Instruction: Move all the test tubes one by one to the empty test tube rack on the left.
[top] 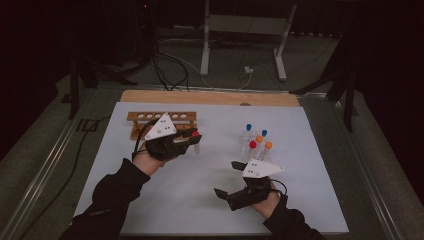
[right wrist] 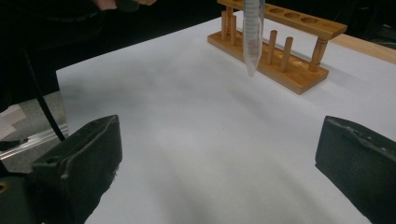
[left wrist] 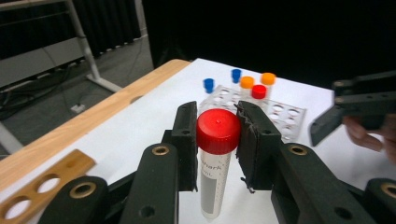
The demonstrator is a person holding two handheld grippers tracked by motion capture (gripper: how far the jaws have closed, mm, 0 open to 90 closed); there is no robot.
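Observation:
My left gripper (top: 194,139) is shut on a clear tube with a red cap (left wrist: 218,131), held upright just below the cap and above the white mat. In the right gripper view the tube's pointed lower end (right wrist: 251,35) hangs in front of the wooden rack (right wrist: 280,53). The wooden rack (top: 162,120) stands at the back left of the mat, just behind the left gripper. My right gripper (top: 226,178) sits low at the front right, wide open with nothing between its pads (right wrist: 81,161).
A clear plastic rack (top: 248,148) at the right of the mat holds several tubes with blue, orange and red caps (left wrist: 258,91). The white mat (top: 200,200) lies on a wooden table (top: 210,96). Cables and table legs stand beyond the far edge.

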